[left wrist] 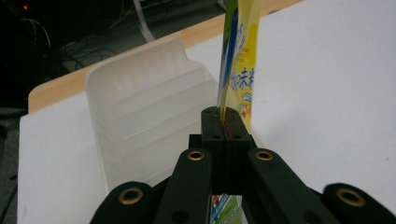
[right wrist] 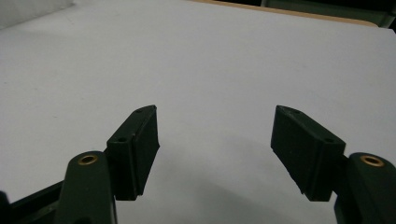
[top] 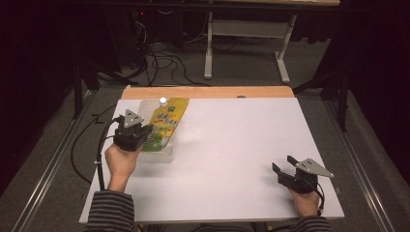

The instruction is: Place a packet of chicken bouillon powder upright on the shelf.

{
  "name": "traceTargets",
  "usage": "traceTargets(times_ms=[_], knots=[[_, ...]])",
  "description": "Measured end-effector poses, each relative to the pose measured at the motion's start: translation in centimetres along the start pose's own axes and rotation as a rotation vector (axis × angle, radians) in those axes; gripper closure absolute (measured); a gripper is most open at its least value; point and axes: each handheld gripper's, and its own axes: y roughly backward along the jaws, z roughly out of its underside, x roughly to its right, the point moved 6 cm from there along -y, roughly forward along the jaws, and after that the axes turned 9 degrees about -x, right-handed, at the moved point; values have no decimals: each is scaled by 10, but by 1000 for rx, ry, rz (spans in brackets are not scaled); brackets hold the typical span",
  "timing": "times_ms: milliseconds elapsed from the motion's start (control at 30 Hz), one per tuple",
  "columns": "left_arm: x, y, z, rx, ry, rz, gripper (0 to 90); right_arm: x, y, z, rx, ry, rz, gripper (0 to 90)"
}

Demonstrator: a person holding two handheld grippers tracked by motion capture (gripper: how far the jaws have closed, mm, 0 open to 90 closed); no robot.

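A yellow and green spouted drink pouch (top: 167, 123) with a white cap lies slanted over a translucent white plastic tray (top: 145, 107) at the table's back left. My left gripper (top: 145, 133) is shut on the pouch's lower edge. In the left gripper view the pads pinch the pouch (left wrist: 238, 74), which stands edge-on above them, with the ribbed tray (left wrist: 140, 116) just to its left. My right gripper (top: 283, 164) rests at the front right of the table, open. Its jaws stand wide apart over bare white tabletop (right wrist: 215, 70), nothing between them.
The white table (top: 232, 145) has a wooden strip (top: 208, 92) along its far edge. Beyond it stand a white table frame (top: 246, 43) and loose cables on the grey floor. Black cables trail from both grippers.
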Motion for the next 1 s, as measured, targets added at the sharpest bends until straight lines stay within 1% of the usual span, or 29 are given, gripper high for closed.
traceTargets(times_ms=[100, 133, 200, 300, 467, 667, 767, 833, 867, 900, 933, 1000], knots=[[2, -3, -1, 31, 13, 18, 900, 0, 0, 0, -4, -2, -1, 326], [2, -4, 0, 37, 8, 11, 900, 0, 0, 0, -5, -3, -1, 326], [2, -4, 2, 41, 1, 5, 900, 0, 0, 0, 0, -2, -1, 326], [0, -4, 8, 39, 11, 12, 900, 0, 0, 0, 2, -3, -3, 326], [-6, 0, 16, 5, 22, 16, 897, 0, 0, 0, -1, 2, -5, 325], [-10, 2, 23, -41, 31, 40, 893, 0, 0, 0, 1, 2, -5, 325], [-11, 2, 25, -54, 38, 46, 889, 0, 0, 0, 4, 3, -6, 325], [-11, 2, 26, -63, 42, 60, 877, 0, 0, 0, 3, 4, -6, 325], [-10, 2, 26, -82, 37, 63, 857, -1, -1, 0, -8, 9, -7, 326], [-10, 2, 26, -82, 37, 63, 850, -1, -1, 0, -13, 6, -7, 326], [-10, 3, 25, -99, 31, 63, 844, -1, -2, 0, -16, 13, -8, 326], [-11, 2, 24, -105, 34, 67, 839, -2, -2, 0, -18, 14, -8, 325]])
